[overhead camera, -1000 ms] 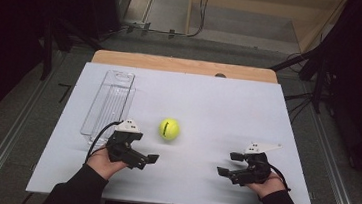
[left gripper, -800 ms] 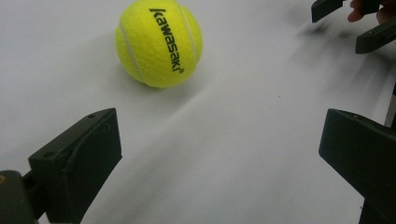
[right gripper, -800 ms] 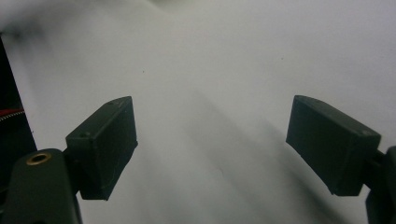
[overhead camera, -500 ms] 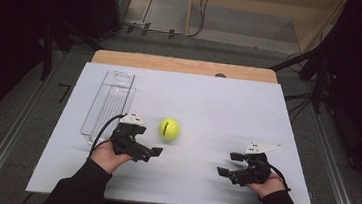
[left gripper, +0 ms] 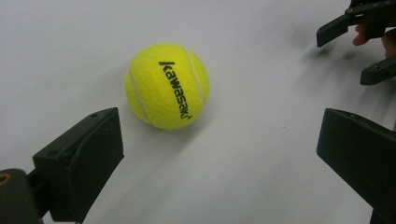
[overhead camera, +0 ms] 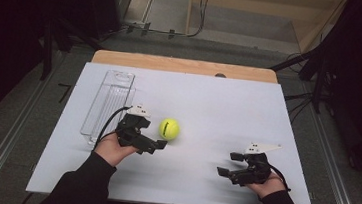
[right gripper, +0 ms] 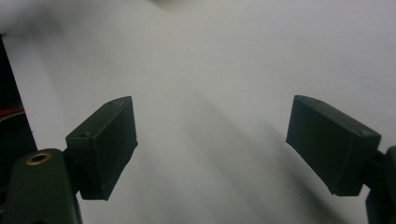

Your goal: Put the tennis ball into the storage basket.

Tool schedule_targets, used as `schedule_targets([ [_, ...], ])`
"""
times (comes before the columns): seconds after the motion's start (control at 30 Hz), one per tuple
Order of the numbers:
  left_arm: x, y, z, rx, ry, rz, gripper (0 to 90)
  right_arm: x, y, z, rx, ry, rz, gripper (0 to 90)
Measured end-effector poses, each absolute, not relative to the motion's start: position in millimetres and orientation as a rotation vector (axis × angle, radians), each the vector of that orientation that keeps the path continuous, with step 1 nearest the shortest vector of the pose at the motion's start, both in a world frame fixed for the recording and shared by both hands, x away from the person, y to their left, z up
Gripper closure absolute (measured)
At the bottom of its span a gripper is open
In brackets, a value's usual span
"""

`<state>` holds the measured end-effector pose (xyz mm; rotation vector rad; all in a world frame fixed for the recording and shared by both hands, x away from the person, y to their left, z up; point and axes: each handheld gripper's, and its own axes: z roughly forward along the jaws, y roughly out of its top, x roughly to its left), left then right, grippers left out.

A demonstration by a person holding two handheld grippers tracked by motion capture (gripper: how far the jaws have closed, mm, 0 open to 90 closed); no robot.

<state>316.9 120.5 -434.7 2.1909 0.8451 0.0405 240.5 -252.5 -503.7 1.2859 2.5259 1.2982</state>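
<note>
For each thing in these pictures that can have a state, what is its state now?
Tennis ball: lying free on the table, ahead of the left gripper's jaws, not gripped.
Left gripper: open, jaws wide apart, holding nothing, close to the ball.
Right gripper: open, holding nothing, low over bare table.
Clear tray: lying flat at the table's left, looks empty.
Table: white top, carrying the ball and the tray.

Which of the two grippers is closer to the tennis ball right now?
The left gripper: its open jaws sit right beside the tennis ball, not touching it. The right gripper rests far off near the table's right edge, jaws also open.
</note>
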Motion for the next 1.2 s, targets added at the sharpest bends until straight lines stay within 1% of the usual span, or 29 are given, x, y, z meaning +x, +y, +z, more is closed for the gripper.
schedule_targets([
  [0.67, 343.0, 101.9, -424.7, 2.189, 0.836, 0.053, 1.8, 240.5, -252.6, -503.5, 1.283, 2.525, 1.298, 14.3],
  [1.2, 362.6, 84.7, -429.6, 2.193, 0.858, 0.052, 2.7, 240.7, -252.7, -503.9, 1.278, 2.529, 1.302, 14.3],
])
